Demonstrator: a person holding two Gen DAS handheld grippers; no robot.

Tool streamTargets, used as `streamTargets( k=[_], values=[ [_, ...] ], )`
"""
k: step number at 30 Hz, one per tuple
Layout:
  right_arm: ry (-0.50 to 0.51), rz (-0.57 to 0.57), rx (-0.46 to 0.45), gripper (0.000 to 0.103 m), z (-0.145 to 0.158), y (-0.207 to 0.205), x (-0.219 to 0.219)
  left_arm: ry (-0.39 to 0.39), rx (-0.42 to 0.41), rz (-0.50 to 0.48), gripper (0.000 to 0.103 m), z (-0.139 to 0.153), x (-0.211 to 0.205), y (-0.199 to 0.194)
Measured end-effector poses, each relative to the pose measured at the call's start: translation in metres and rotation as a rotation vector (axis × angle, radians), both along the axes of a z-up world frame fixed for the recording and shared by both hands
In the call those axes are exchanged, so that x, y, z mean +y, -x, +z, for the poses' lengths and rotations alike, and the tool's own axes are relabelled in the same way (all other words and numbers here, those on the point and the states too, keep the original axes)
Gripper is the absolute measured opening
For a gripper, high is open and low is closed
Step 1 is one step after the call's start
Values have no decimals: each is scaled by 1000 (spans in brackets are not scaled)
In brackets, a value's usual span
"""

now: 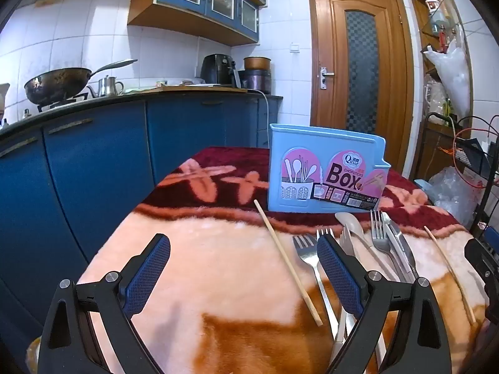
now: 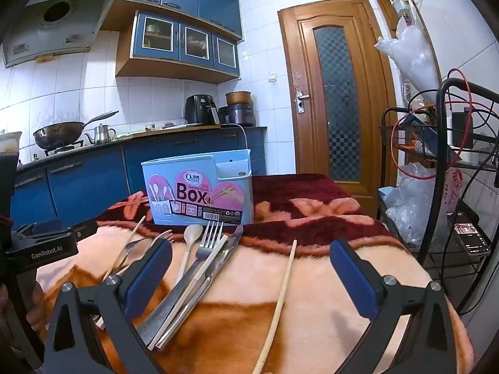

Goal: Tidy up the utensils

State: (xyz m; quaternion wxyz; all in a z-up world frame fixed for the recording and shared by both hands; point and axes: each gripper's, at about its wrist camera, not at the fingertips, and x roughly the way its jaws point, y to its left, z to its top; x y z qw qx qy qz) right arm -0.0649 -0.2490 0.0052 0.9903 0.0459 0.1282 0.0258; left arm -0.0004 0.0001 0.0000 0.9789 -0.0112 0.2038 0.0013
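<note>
A light blue chopsticks box [image 1: 327,171] [image 2: 199,187] stands upright at the back of a table under a plush blanket [image 1: 218,265]. In front of it lie loose utensils: a wooden chopstick [image 1: 288,263], metal forks [image 1: 307,255] [image 2: 209,238], a beige spoon [image 1: 352,224] [image 2: 191,233], a knife [image 1: 399,243] [image 2: 230,246] and a second chopstick [image 1: 449,268] [image 2: 280,299]. My left gripper [image 1: 243,268] hangs open over the blanket, left of the utensils. My right gripper [image 2: 249,277] is open too, with the second chopstick lying below its gap, untouched.
Blue kitchen cabinets [image 1: 93,171] run along the left, with a wok [image 1: 56,84] on the stove. A wooden door [image 1: 361,71] stands behind the table. A black wire rack [image 2: 452,187] with bags and cables is at the right table edge.
</note>
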Motion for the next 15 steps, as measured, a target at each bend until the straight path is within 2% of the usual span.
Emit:
streamTargets(
  k=[15],
  values=[
    [-6,1,5,103,0,-1,0,-4,5,0,95,0,0,0]
  ],
)
